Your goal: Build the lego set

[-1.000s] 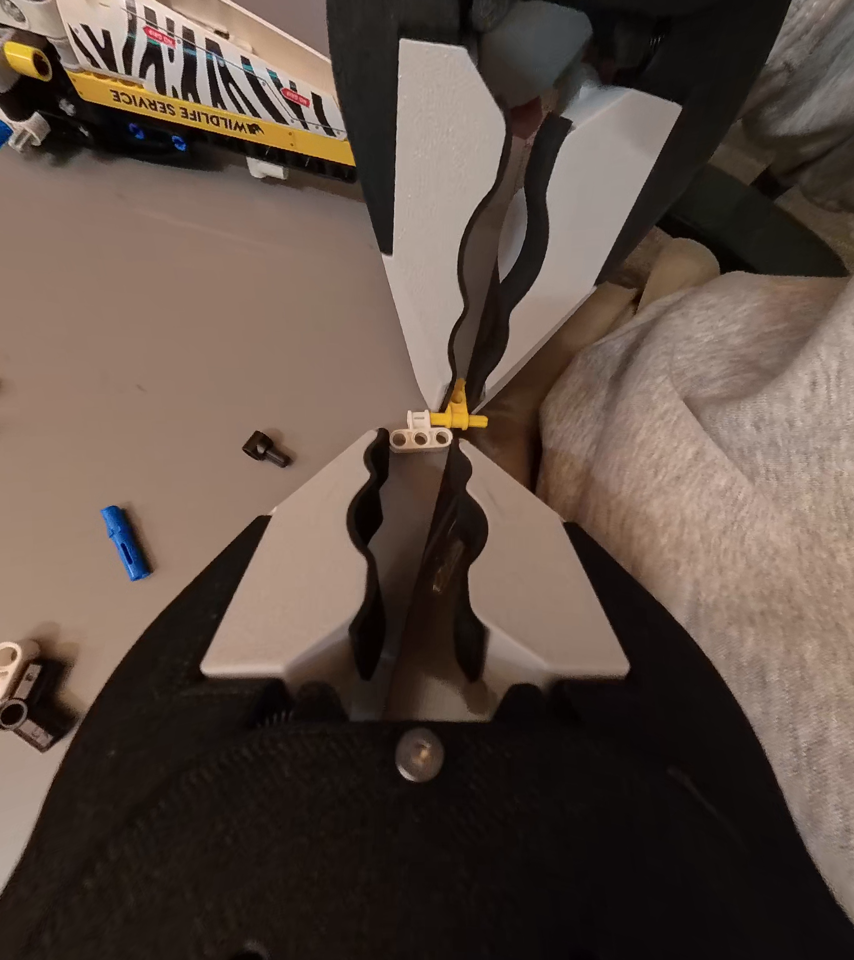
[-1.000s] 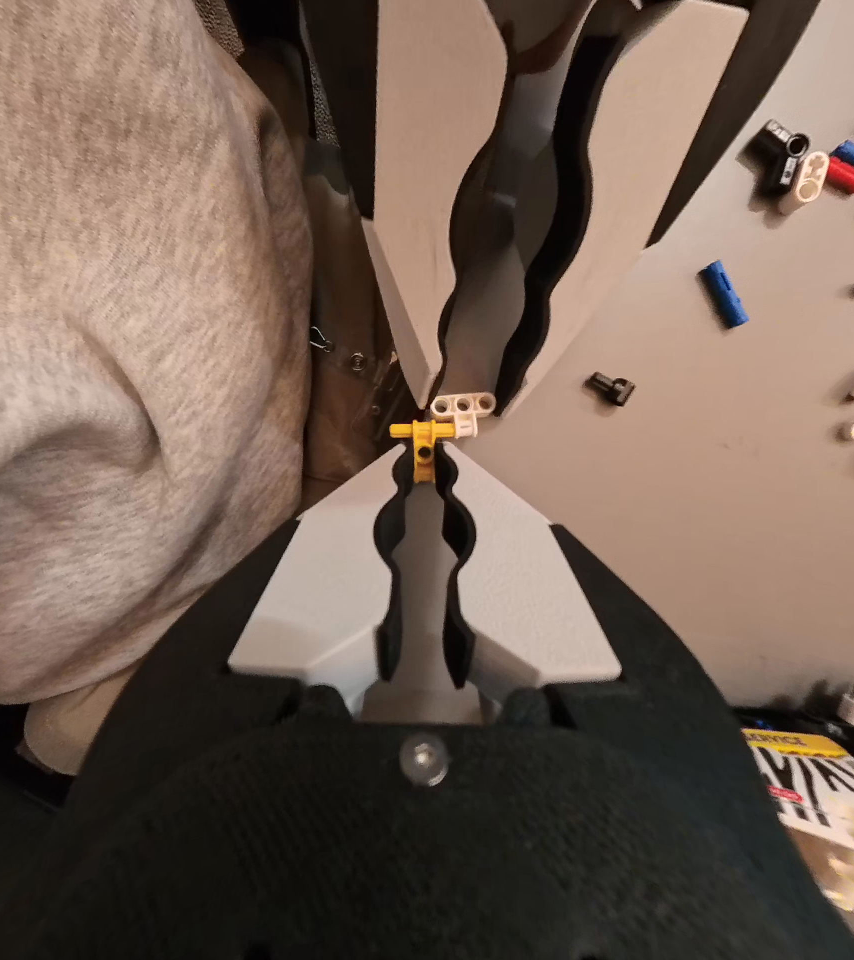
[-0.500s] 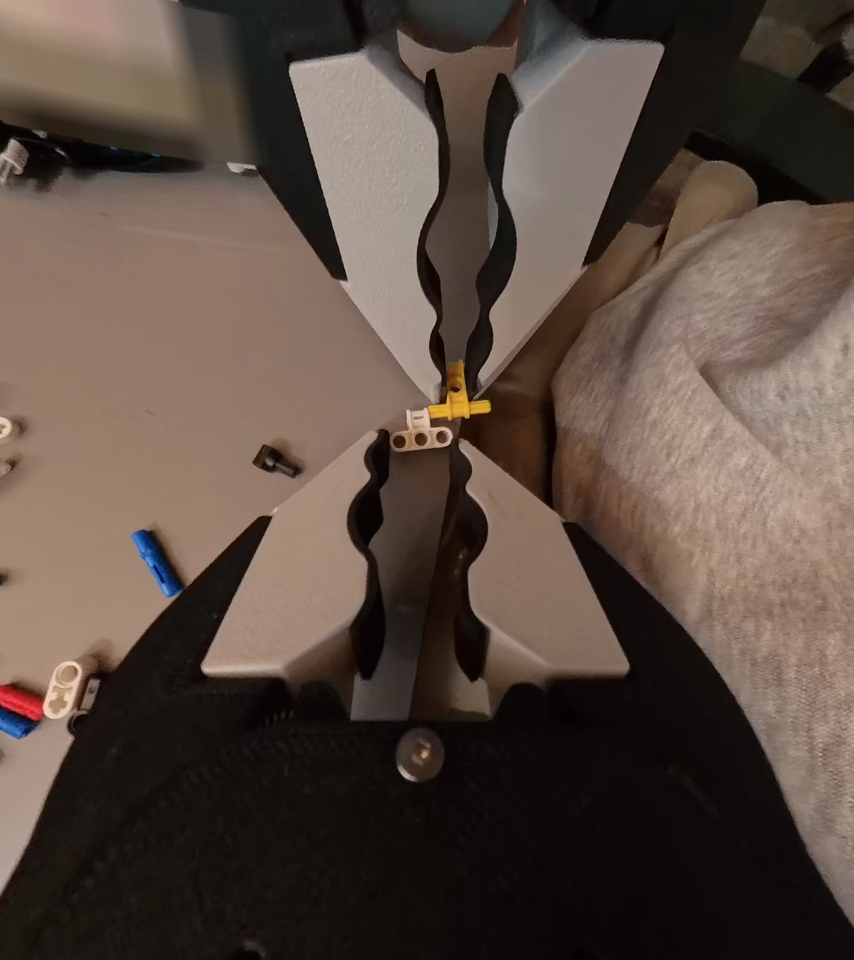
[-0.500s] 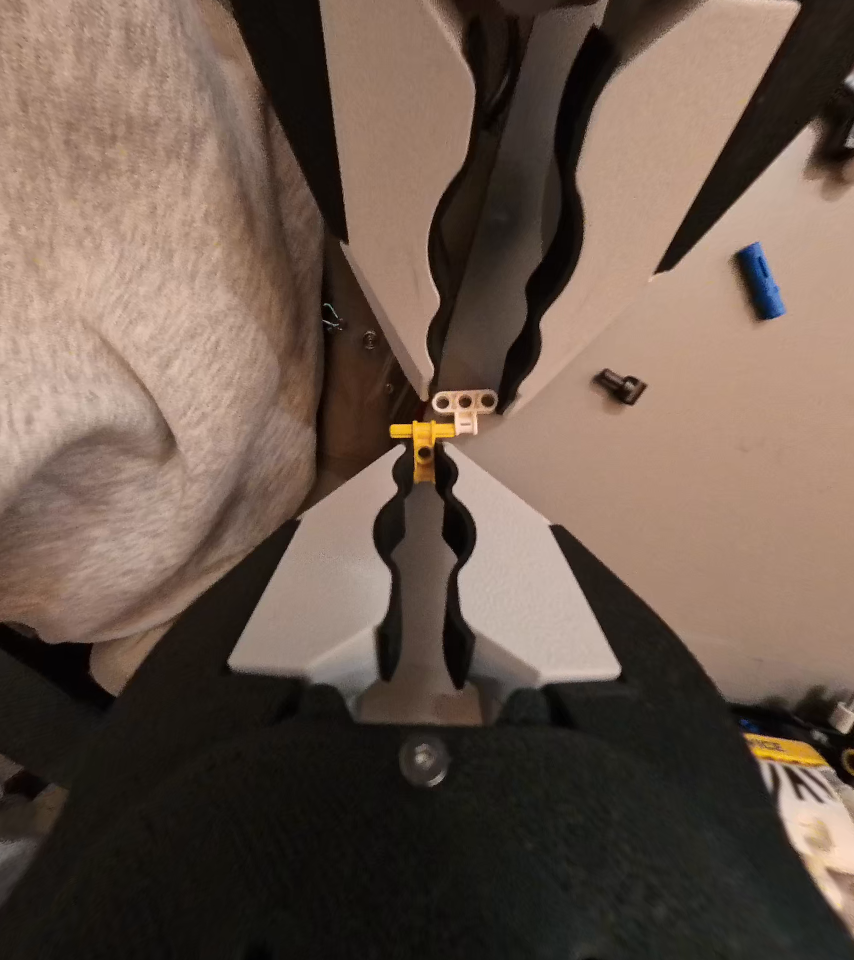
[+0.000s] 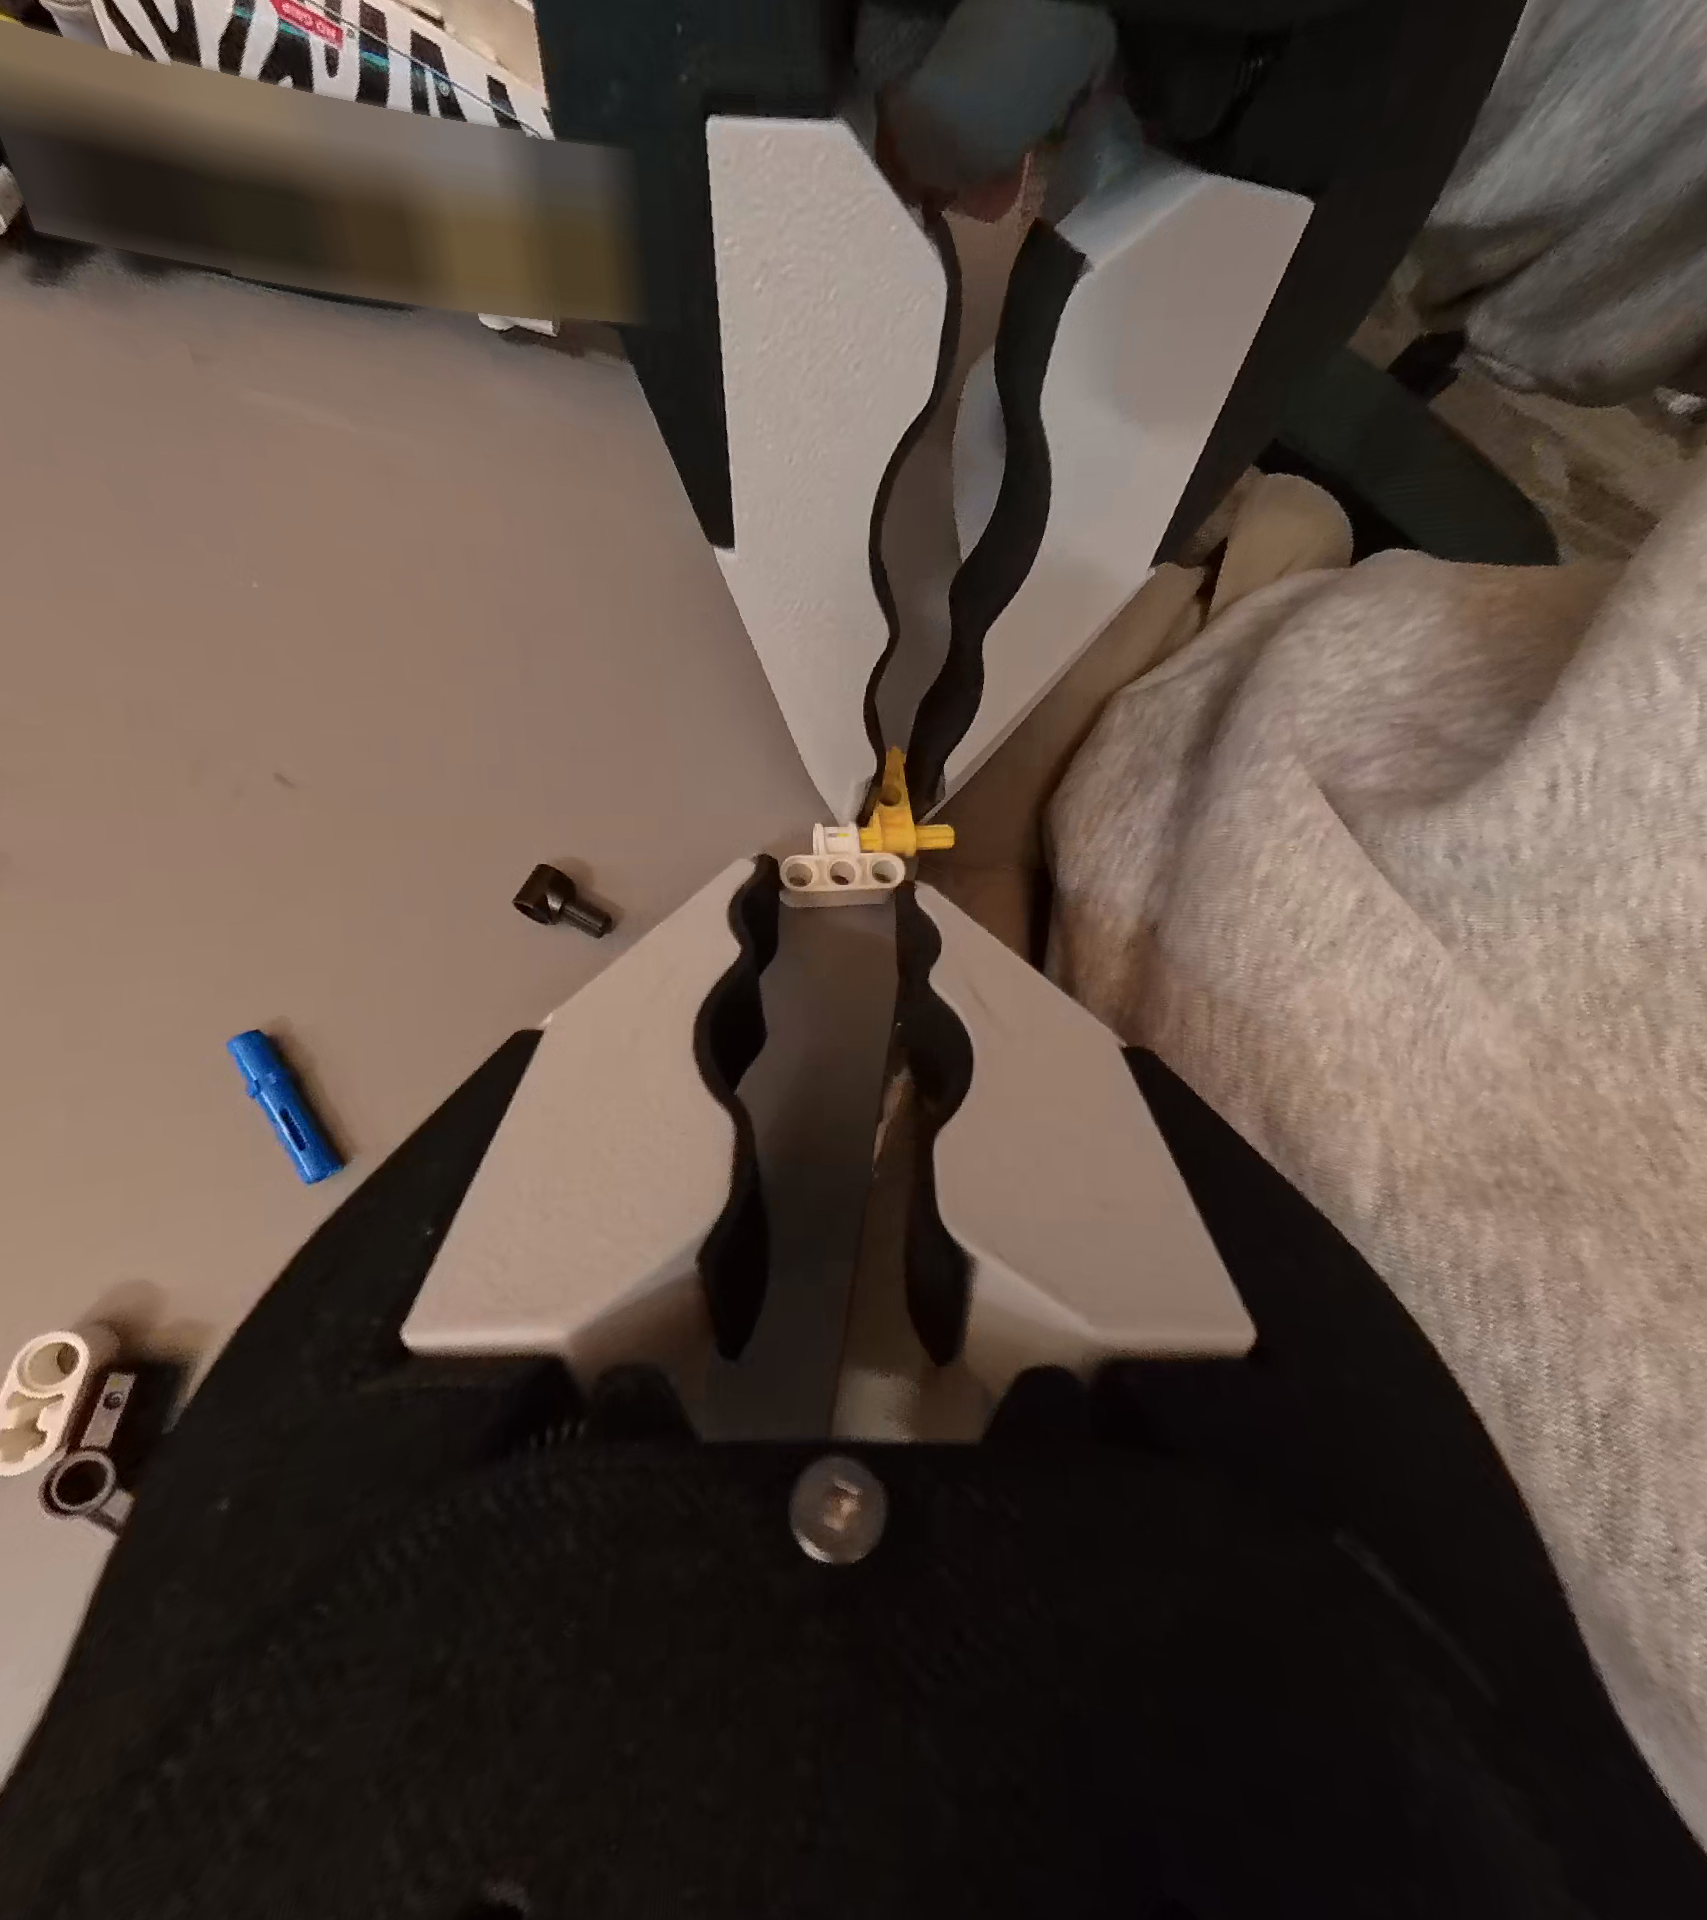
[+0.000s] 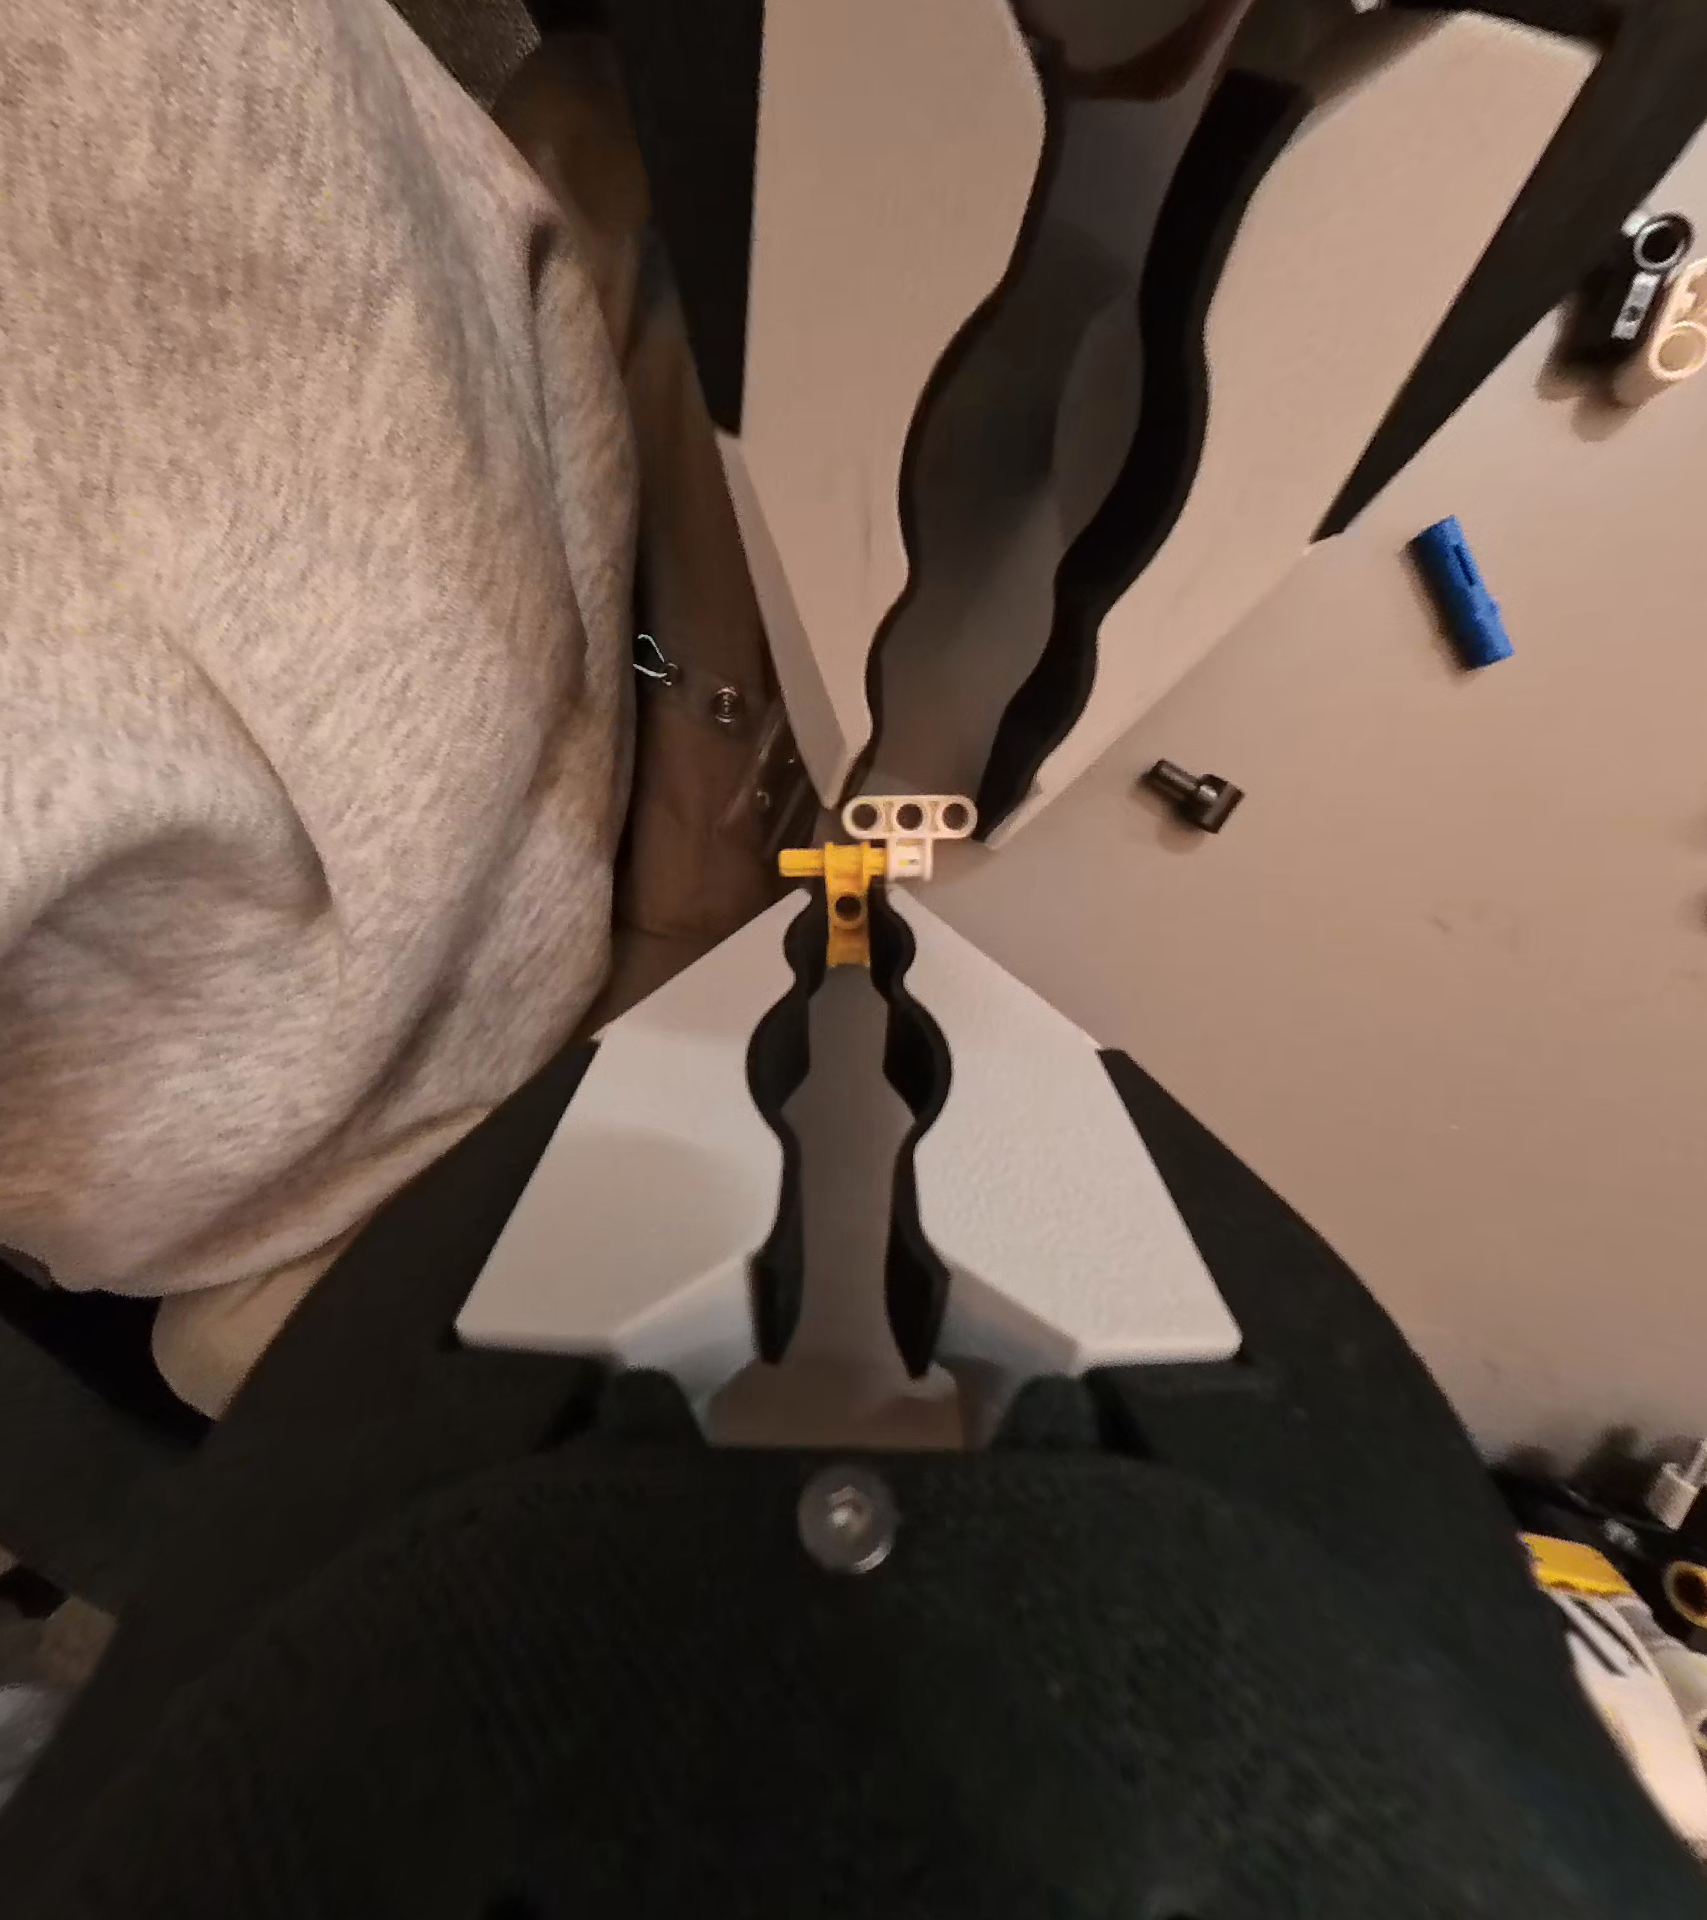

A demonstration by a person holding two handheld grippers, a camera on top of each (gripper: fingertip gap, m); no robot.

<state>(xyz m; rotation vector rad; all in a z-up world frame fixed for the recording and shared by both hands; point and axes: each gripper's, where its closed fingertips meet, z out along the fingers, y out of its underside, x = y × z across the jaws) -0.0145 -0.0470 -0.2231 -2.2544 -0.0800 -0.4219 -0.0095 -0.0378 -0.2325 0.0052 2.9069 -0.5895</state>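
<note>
My left gripper is shut on a small white three-hole beam. My right gripper is shut on a yellow T-shaped connector. The two grippers meet tip to tip above the grey table's near edge. The yellow connector touches the white beam, with a small white pin end between them. The right gripper comes from the top in the left wrist view. The left gripper comes from the top in the right wrist view.
A black pin connector, a blue pin and a white, black and red cluster lie loose on the table. The zebra-striped model stands at the far edge. A grey sweatshirt is close beside the grippers.
Both grippers stay tip to tip with the two pieces together. The pair swung slightly over the table and back, and the right gripper tilted a little.
</note>
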